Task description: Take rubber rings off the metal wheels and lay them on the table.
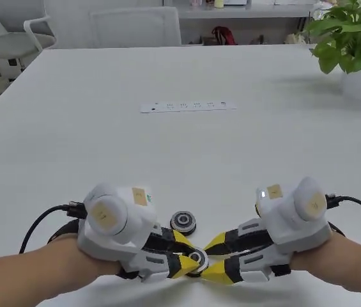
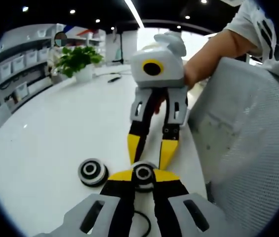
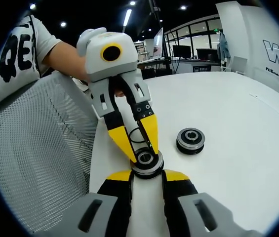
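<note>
Yellow jaw tips meet from both sides near the front edge of the table. The left gripper and the right gripper come at one metal wheel head-on. Each is drawn in to about the wheel's width with its tips against the rim, so both look to be pinching it and nothing else. My guess is that one hand keeps the wheel from turning or sliding while the other works at the rubber round it, though I can't tell which does which. The wheel sits flat on the table, low and close to the person's body, probably so both forearms can steady themselves and push against each other. Between the left gripper's jaws, just behind the wheel, lies a thin black loop that looks like a rubber ring. Whether it is quite free of the wheel is hard to make out. A second wheel lies flat just beside them with a dark band around it, apparently not yet stripped. Far up the table, a power strip and a potted plant are well clear of the work.
</note>
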The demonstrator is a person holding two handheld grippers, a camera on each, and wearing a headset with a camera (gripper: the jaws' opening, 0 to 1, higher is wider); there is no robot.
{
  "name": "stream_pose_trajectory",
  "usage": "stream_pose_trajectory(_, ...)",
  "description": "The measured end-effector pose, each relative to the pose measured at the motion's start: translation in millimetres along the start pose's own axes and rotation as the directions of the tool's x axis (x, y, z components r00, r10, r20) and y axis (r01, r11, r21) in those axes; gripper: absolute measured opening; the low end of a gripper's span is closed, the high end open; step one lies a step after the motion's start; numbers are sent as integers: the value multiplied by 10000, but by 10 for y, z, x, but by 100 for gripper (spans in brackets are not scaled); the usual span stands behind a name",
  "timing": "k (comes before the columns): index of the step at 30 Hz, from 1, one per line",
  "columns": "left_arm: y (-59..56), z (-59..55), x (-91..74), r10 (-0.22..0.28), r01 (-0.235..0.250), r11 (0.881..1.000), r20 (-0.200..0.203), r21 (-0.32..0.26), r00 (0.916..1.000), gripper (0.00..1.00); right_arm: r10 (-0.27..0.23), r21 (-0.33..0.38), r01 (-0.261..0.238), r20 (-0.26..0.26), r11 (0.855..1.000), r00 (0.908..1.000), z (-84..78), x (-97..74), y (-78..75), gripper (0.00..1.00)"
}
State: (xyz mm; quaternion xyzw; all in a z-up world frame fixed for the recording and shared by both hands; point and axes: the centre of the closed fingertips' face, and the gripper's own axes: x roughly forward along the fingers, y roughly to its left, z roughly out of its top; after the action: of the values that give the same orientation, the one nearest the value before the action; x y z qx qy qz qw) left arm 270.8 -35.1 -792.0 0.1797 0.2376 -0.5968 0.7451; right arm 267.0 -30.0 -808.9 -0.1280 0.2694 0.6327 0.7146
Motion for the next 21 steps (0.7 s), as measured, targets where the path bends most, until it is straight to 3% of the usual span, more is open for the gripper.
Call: stream_pose_trajectory(21, 2, 1, 0, 103, -103, 9998, 24, -162, 9999, 13, -95, 344, 99, -127, 9994, 9999, -53, -44, -11, 10)
